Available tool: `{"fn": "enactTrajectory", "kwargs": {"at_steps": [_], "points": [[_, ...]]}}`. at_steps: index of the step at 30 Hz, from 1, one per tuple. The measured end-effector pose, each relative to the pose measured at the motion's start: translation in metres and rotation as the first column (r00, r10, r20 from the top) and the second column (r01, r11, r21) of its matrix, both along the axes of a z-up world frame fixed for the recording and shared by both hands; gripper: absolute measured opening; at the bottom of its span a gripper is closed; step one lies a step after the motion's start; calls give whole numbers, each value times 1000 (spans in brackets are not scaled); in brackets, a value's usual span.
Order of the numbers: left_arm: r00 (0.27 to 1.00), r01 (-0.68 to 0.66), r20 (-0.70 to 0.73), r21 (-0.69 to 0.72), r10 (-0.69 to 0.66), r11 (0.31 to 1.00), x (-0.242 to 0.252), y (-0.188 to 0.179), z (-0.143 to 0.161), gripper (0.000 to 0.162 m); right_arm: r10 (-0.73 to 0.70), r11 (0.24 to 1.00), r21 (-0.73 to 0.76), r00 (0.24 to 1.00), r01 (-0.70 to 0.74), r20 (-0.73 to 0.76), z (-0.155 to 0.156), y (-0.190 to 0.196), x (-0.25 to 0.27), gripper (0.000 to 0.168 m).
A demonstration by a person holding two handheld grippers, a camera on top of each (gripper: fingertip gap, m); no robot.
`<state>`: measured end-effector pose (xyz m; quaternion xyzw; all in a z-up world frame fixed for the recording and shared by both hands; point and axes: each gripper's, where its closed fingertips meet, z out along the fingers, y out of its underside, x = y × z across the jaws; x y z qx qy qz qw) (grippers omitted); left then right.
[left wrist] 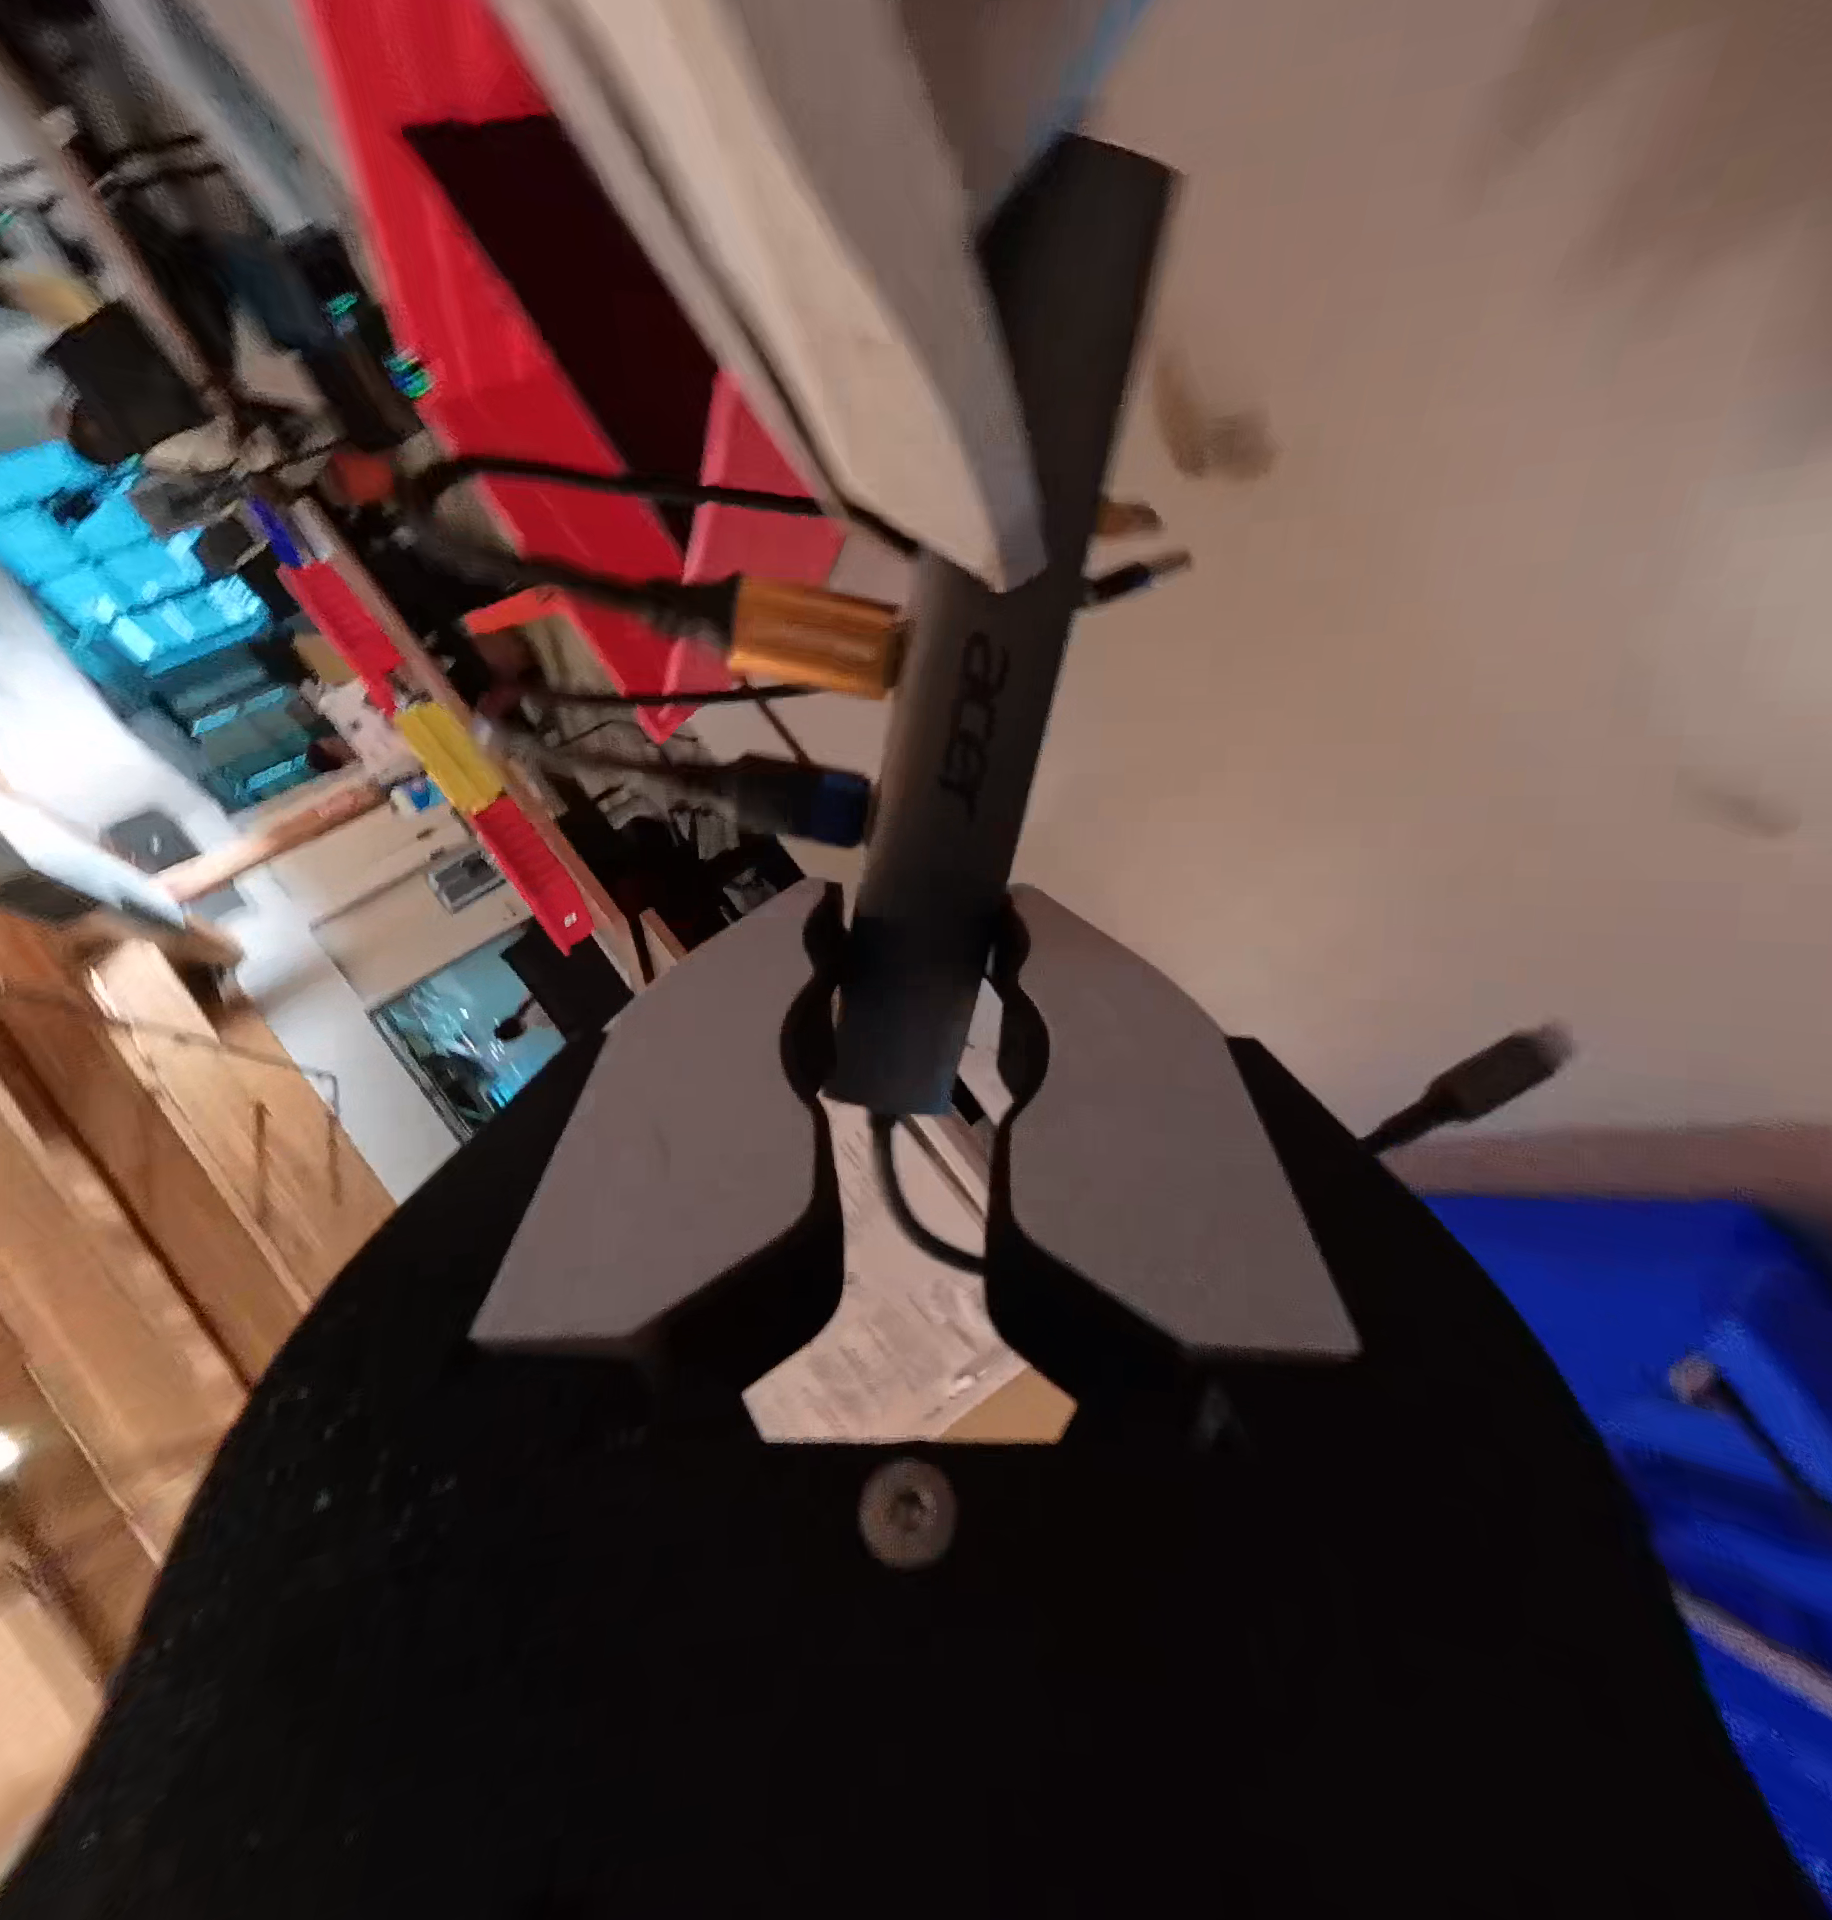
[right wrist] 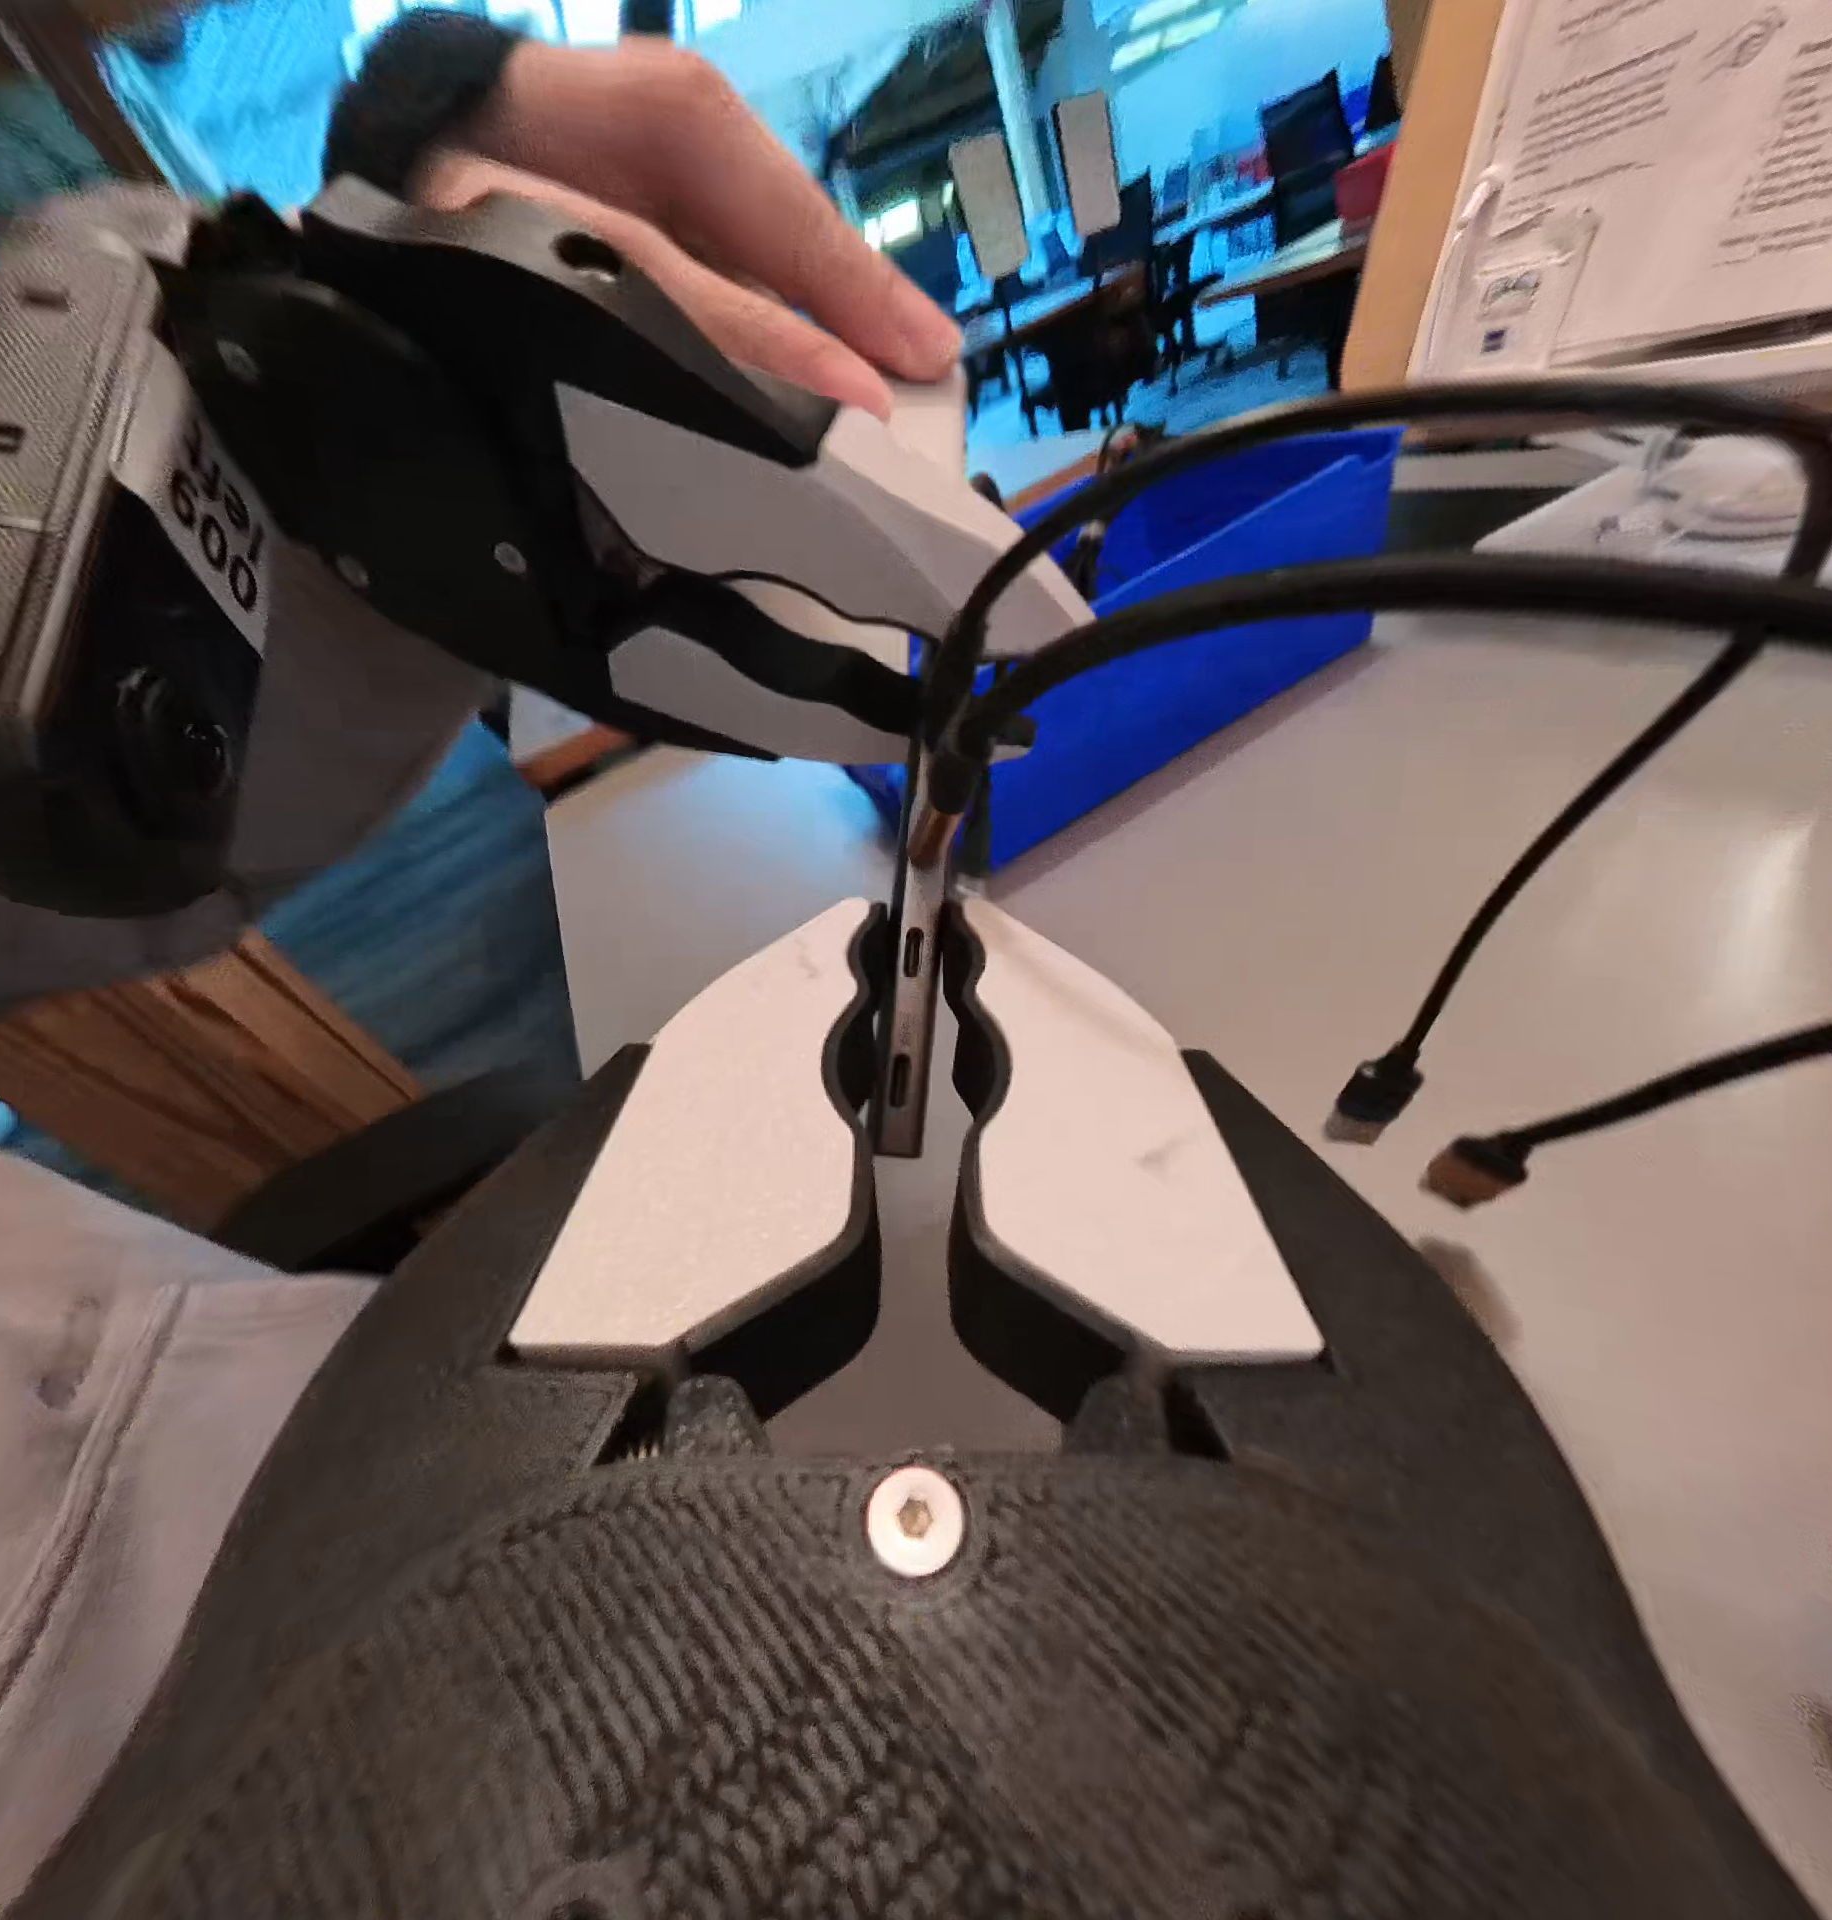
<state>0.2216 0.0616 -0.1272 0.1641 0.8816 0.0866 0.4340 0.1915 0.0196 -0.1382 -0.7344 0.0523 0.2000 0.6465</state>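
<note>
Right wrist view: a grey hub is being clamped by both closed grippers; opposing pulls could be straining its cables.

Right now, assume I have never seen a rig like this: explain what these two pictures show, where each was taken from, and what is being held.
Each picture comes from a camera on a hand-held gripper, looking forward along its two fingers. There is no robot: a person's hand carries each tool.

In the left wrist view, the left hand-held gripper is shut on one end of a slim grey USB hub, which has cables plugged into its side, one with a gold plug.

The right wrist view shows the right hand-held gripper shut on the hub's other end, seen edge-on.

Below lies a white table with a blue bin and two loose cable plugs.
</note>
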Motion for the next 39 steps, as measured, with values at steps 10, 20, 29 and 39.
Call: {"fn": "enactTrajectory", "kwargs": {"at_steps": [10,20,29,39], "points": [[899,-51,-54,-999,435,-20,-13,13,99,49,168,864,458,737,210,-655,51,-13,30,9],[865,-484,-366,-433,-343,-760,-20,-28,51,18,93,897,410,836,165,-541,45,11,-5,9],[757,-593,-593,-448,-274,-669,-19,-11,8,10,119,987,-99,987,-130,-111,7,9,-42,35],[604,-797,-699,-534,-381,-283,-55,-71,-23,10,-36,999,0,997,36,-72,18,-9,8,35]]}}
